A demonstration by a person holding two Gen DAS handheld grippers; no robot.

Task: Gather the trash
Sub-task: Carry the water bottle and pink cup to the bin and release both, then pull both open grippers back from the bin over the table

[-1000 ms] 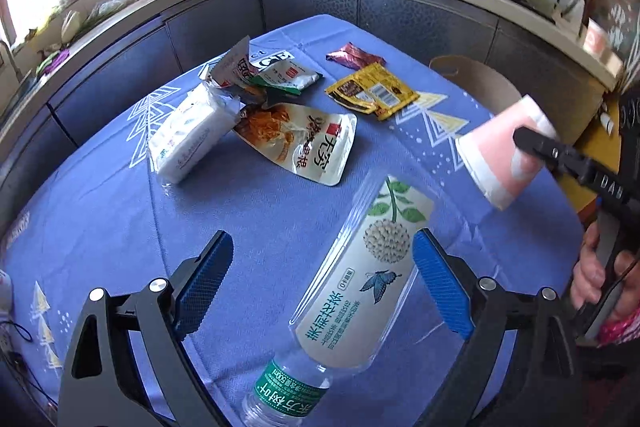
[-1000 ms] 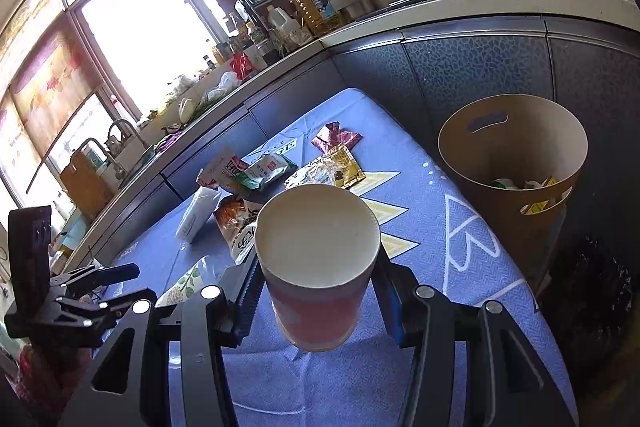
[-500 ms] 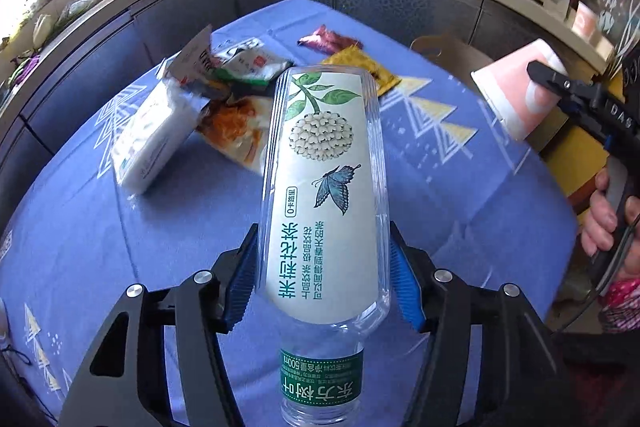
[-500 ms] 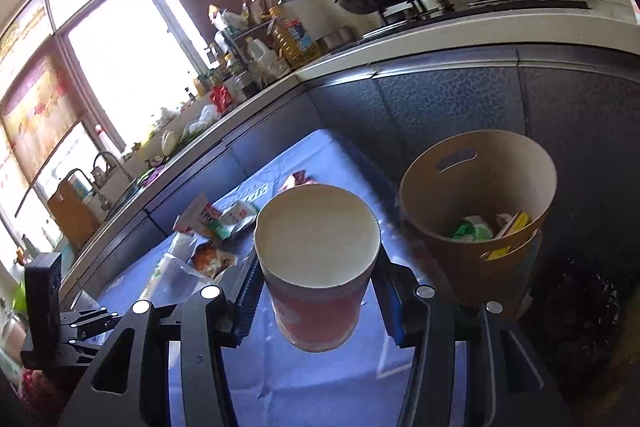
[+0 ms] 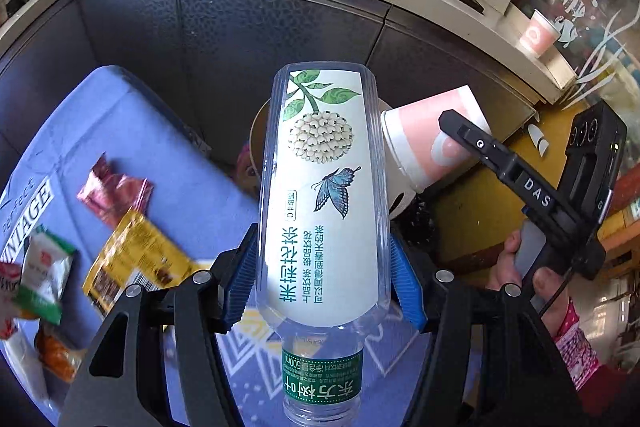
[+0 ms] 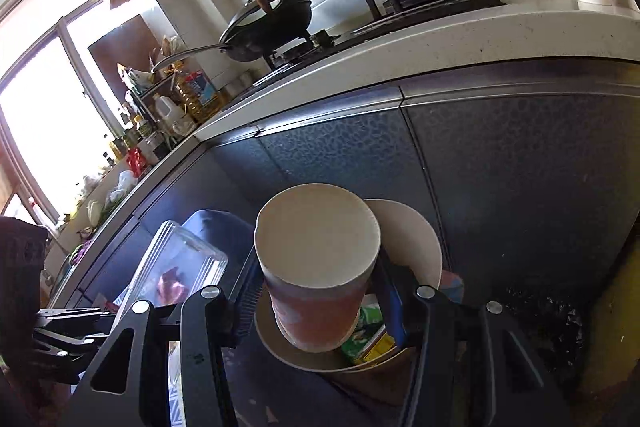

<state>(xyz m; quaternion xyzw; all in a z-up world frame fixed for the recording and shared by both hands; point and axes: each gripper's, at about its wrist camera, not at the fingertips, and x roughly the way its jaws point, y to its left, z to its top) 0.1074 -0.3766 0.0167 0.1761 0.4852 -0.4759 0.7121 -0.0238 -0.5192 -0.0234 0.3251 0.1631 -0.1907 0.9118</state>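
Overhead, a clear plastic bottle [image 5: 326, 195] is clamped in the left gripper [image 5: 324, 281], while a pink paper cup [image 6: 316, 267] is gripped by the right gripper [image 6: 316, 307] above the trash bin [image 6: 416, 227].

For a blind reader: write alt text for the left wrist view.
The left tongs grip a clear plastic bottle above a blue tablecloth strewn with snack wrappers. Beside it, the right tongs hold a pink paper cup.

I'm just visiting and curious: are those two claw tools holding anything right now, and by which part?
Yes. The left gripper clamps a clear plastic bottle across its labelled body, near the shoulder. The right gripper holds a pink paper cup by its side wall.
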